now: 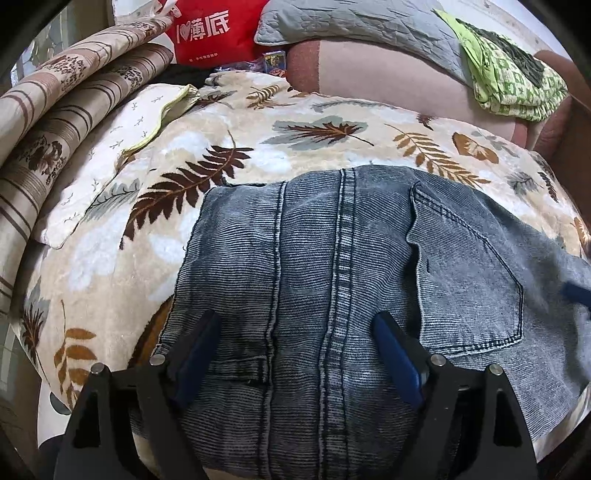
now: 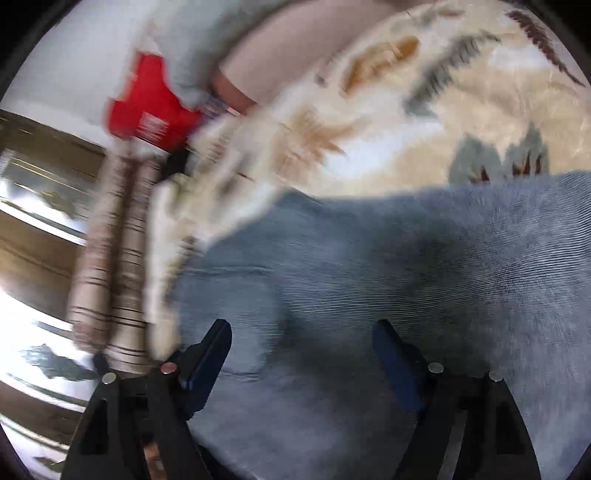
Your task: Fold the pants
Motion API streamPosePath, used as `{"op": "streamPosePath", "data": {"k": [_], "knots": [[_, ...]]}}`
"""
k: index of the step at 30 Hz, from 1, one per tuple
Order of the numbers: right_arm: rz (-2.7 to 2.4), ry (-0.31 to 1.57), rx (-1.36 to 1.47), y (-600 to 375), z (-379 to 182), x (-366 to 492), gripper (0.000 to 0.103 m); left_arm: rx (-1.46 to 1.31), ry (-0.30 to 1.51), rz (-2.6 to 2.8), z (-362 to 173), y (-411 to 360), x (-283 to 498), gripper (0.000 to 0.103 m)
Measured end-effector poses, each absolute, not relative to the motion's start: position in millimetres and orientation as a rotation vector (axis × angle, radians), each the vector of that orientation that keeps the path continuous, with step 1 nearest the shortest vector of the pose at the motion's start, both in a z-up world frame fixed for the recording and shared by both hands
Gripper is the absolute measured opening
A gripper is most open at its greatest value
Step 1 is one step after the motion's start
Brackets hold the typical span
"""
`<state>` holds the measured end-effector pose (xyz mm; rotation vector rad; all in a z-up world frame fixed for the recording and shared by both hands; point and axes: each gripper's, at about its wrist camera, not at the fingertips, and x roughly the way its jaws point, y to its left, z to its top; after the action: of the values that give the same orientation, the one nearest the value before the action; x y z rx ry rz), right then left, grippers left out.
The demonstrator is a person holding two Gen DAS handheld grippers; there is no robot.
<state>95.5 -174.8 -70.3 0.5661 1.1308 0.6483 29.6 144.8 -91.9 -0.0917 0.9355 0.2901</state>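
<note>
Left wrist view first: the left gripper hangs just above the pants, its blue-padded fingers spread wide with nothing between them but the denim below. The pants lie flat on a leaf-print blanket, back side up, a centre seam running away from the tongs and a back pocket to the right of it. At the far right edge a blurred blue tip shows over the denim; I cannot tell what it is. Beyond the blanket sit a striped quilt, a small white pillow, a red bag, a grey pad and a green cloth.

Right wrist view is smeared by motion: the right gripper also stands spread, empty, over the pants.
</note>
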Motion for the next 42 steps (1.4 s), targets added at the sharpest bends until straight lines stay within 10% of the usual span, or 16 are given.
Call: {"op": "streamPosePath", "data": {"k": [7, 13, 20, 42], "knots": [[0.528, 0.951, 0.653, -283.2, -34.9, 26.7, 0.081, -0.102, 0.841, 0.347, -64.5, 135.6, 13.3, 0.085], [0.255, 0.964, 0.989, -390.0, -110.8, 16.0, 0.079, -0.104, 0.957, 0.405, -89.3, 144.8, 14.9, 0.088], [0.396, 0.797, 0.869, -391.9, -47.0, 2.5, 0.082, -0.125, 0.841, 0.400, -50.9, 138.7, 10.6, 0.088], [0.289, 0.878, 0.926, -402.2, -101.2, 13.4, 0.088, -0.204, 0.896, 0.383, -91.9, 153.2, 17.3, 0.095]]}}
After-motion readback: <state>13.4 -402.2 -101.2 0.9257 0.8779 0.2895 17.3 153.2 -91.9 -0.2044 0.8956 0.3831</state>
